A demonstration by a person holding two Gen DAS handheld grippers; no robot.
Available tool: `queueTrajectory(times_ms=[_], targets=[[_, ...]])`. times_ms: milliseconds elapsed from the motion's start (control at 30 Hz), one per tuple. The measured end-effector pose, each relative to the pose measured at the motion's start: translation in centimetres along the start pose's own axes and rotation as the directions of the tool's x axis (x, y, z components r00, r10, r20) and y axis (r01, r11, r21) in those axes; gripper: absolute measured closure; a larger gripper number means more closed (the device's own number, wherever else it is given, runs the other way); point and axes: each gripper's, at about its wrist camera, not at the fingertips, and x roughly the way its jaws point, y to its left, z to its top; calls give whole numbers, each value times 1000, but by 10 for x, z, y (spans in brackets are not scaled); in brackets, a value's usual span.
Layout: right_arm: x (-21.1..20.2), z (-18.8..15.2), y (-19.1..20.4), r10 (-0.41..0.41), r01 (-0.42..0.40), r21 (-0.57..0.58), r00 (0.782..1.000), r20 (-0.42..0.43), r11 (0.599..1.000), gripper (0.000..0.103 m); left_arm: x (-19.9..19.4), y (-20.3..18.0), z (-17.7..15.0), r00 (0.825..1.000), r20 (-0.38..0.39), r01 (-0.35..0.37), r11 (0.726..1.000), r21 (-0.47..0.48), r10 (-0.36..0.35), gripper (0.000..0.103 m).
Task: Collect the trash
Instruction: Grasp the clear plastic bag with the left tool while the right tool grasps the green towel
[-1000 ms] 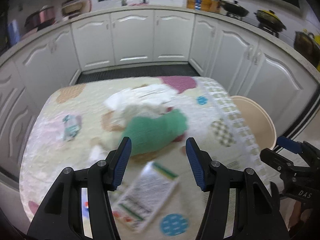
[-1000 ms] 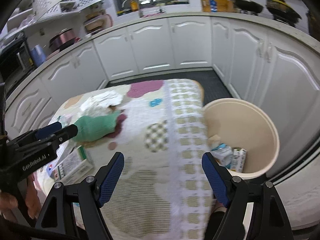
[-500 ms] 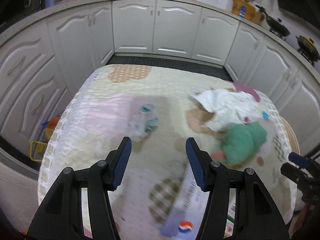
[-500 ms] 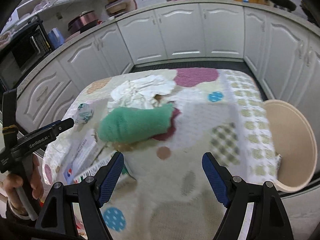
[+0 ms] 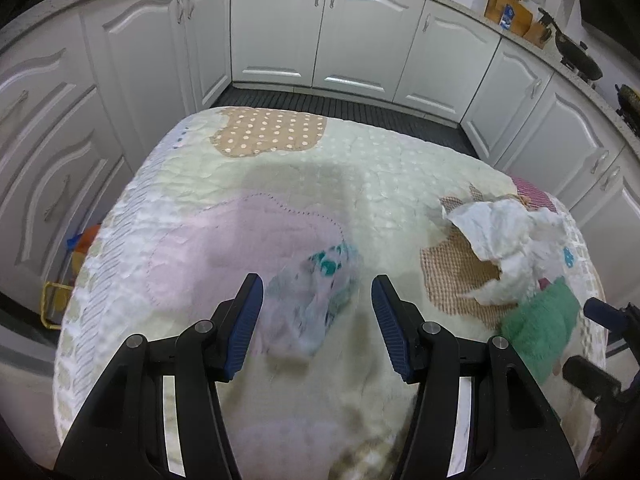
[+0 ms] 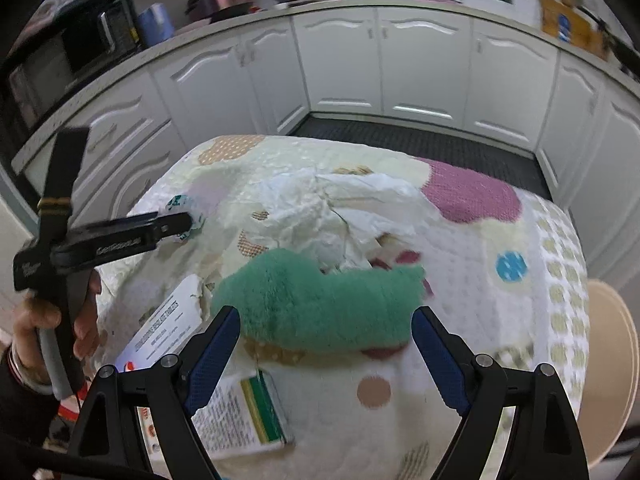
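A crumpled clear wrapper with teal print (image 5: 316,304) lies on the quilted table cover (image 5: 280,184), just ahead of my left gripper (image 5: 317,284). That gripper is open, and the wrapper shows between its blue pads without touching them. In the right wrist view my right gripper (image 6: 326,312) hangs over a green fuzzy cloth (image 6: 320,308); its jaws are opening and the pads do not touch the cloth. Crumpled white paper (image 6: 328,208) lies behind the cloth. The left gripper (image 6: 188,220) reaches the wrapper (image 6: 180,204) there too.
Two flat printed boxes (image 6: 168,320) (image 6: 240,412) lie near the table's front left. A beige bin (image 6: 612,360) stands off the table's right edge. White kitchen cabinets (image 5: 320,40) ring the table. A hand (image 6: 40,320) grips the left tool's handle.
Both views swung left across the table. The wrapper came between the left fingers and the green cloth came under the right gripper. The right jaws stand wider. The bin slid to the right edge.
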Motion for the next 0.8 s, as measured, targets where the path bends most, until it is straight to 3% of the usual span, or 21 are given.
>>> queueTrajectory(times_ms=[100,133,200,267,300,433,500,800], targets=[[14,5,3,20,-21,-46,999,-26,999,14,9,-2,4,999,-14,32,999,-8,-33,52],[20,5,4,24,-27,-58,999,-37,998,12,11,-2,4,999,-21,42,999,-13,-43,65],[27,4,4,58,-61,-61,997,-47,996,12,15,-3,5,999,-35,41,999,-9,-41,77],[29,1,3,94,-96,-53,994,-48,994,18,13,-6,5,999,-26,36,999,3,-36,81],[29,-1,4,117,-120,-53,992,-49,991,29,11,-7,4,999,-26,35,999,12,-34,84],[15,-11,11,97,-98,-79,995,-18,992,54,-1,-12,2,999,-13,47,999,25,-47,86],[4,-15,10,94,-94,-70,996,2,993,59,-12,-14,1,999,7,53,998,28,-53,86],[-40,-40,-6,50,-52,24,995,85,998,64,-52,-36,-7,994,47,93,994,61,-96,86]])
